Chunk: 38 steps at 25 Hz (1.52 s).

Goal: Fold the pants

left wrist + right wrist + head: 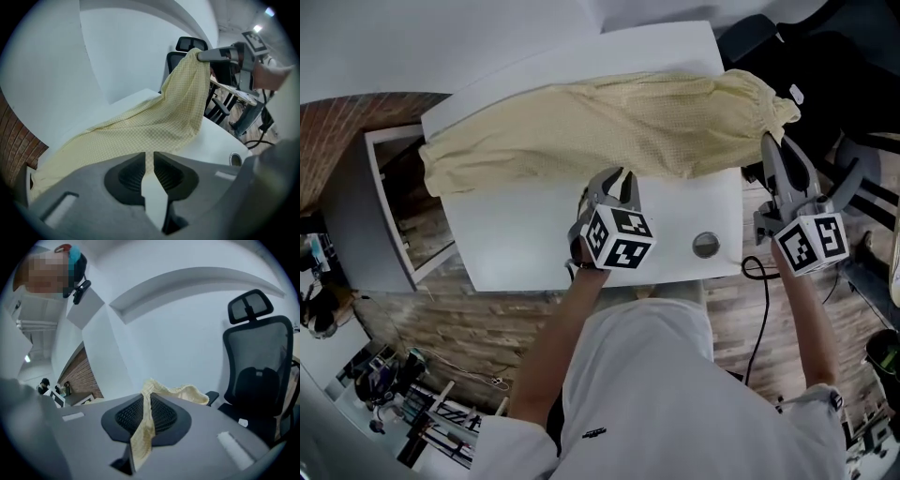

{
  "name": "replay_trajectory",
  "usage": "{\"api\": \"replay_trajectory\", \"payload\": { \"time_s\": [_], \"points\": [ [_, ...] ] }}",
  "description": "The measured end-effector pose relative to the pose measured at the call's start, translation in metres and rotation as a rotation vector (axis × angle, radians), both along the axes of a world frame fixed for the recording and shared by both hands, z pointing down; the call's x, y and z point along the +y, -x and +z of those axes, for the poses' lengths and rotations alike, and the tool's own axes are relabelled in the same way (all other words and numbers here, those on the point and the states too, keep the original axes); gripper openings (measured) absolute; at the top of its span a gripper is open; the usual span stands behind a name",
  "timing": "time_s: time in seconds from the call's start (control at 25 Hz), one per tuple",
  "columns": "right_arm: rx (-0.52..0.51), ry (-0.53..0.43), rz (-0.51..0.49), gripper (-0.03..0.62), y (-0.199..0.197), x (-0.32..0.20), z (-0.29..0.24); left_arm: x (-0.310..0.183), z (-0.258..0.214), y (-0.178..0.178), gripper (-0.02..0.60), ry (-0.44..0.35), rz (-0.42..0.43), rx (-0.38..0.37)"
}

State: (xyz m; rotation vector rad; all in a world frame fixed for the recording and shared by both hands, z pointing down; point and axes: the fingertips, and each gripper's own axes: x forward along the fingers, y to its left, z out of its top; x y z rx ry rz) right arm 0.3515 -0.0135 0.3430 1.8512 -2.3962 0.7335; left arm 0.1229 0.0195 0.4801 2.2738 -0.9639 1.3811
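Pale yellow pants (600, 127) stretch across the table (534, 244), right end raised.

White table (581, 246), wood floor (441, 323), brick wall (333, 136) (left), black office chair (255, 364).

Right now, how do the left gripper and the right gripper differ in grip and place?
The right gripper is shut on one end of the pants; the left gripper holds nothing, its jaws slightly apart. The right gripper is beside the table; the left gripper is over it. Both are the same grey build.
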Motion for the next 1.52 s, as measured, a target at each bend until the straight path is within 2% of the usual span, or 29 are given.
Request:
{"api": "replay_trajectory", "payload": {
  "time_s": [0.28,0.56,0.72,0.8,0.96,1.16,1.2,1.28,1.32,1.4,1.52],
  "points": [
    [0.157,-0.118,-0.164,0.038,0.078,-0.012,-0.029,0.001,-0.016,0.029,0.060,-0.002,-0.054,0.046],
    [0.368,-0.210,-0.373,0.038,0.180,-0.033,-0.028,-0.004,-0.022,0.082,0.060,-0.001,-0.134,0.059],
    [0.548,-0.179,-0.519,0.038,0.239,-0.035,0.005,-0.003,-0.020,0.118,0.059,0.003,-0.181,0.059],
    [0.590,-0.141,-0.563,0.038,0.263,-0.033,0.028,-0.002,-0.019,0.133,0.060,0.005,-0.199,0.060],
    [0.610,-0.096,-0.636,0.040,0.306,-0.028,0.077,-0.003,-0.018,0.160,0.060,0.010,-0.236,0.083],
    [0.631,0.064,-0.767,0.083,0.335,-0.007,0.129,-0.002,-0.016,0.186,0.060,0.020,-0.250,0.091],
    [0.617,0.112,-0.800,0.105,0.339,-0.003,0.138,-0.002,-0.016,0.188,0.060,0.021,-0.252,0.092],
    [0.569,0.215,-0.880,0.229,0.349,0.009,0.154,-0.003,-0.016,0.191,0.058,0.020,-0.253,0.097],
    [0.543,0.255,-0.911,0.272,0.353,0.014,0.158,-0.004,-0.016,0.192,0.060,0.020,-0.251,0.099],
    [0.501,0.273,-0.931,0.290,0.358,0.019,0.153,-0.006,-0.017,0.191,0.060,0.017,-0.241,0.102],
    [0.409,0.225,-0.909,0.268,0.355,0.020,0.127,-0.012,-0.021,0.184,0.060,0.004,-0.219,0.107]
  ]
}}
